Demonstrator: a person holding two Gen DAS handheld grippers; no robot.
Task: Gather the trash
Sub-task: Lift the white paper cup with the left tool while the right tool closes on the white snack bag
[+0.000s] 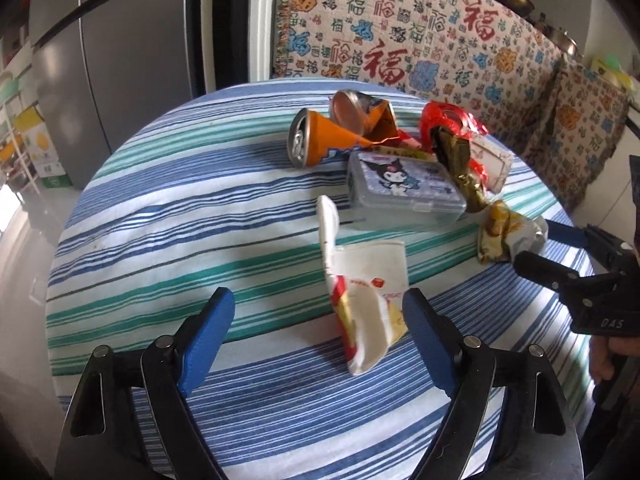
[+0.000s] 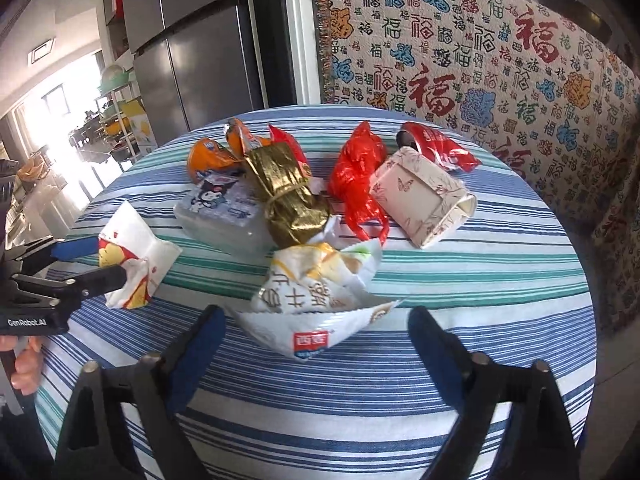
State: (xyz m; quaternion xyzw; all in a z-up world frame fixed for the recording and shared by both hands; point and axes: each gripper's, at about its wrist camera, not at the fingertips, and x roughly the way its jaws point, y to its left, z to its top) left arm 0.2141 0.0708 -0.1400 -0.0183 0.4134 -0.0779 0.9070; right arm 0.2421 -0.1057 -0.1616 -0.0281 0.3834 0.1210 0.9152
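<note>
From the left wrist view, the left gripper (image 1: 320, 320) stands with its blue-padded jaws spread wide over a striped tablecloth (image 1: 140, 240), and a white-and-red snack wrapper (image 1: 366, 304) lies flat between them, its edge just beside the right pad but not pinched, so nothing is held. Beyond it the rest of the litter sits in a loose heap: a crushed orange can (image 1: 316, 140), a clear plastic box (image 1: 400, 192) with a cartoon lid, a gold foil wrapper (image 1: 460, 168) and a yellow crumpled packet (image 1: 504, 236) near the right gripper's tip (which enters from the frame's right edge). From the right wrist view, the right gripper (image 2: 316, 332) is likewise spread and empty, with a white torn chip bag (image 2: 316, 300) lying between its fingers on the cloth, untouched as far as I can tell. Behind lie a red plastic bag (image 2: 356, 168), a butterfly-print paper box (image 2: 424, 196) and a crushed red can (image 2: 436, 144). No bin is visible, and every piece still rests on the table, so I judge the collecting barely begun: each hand seems poised for its first pick.
</note>
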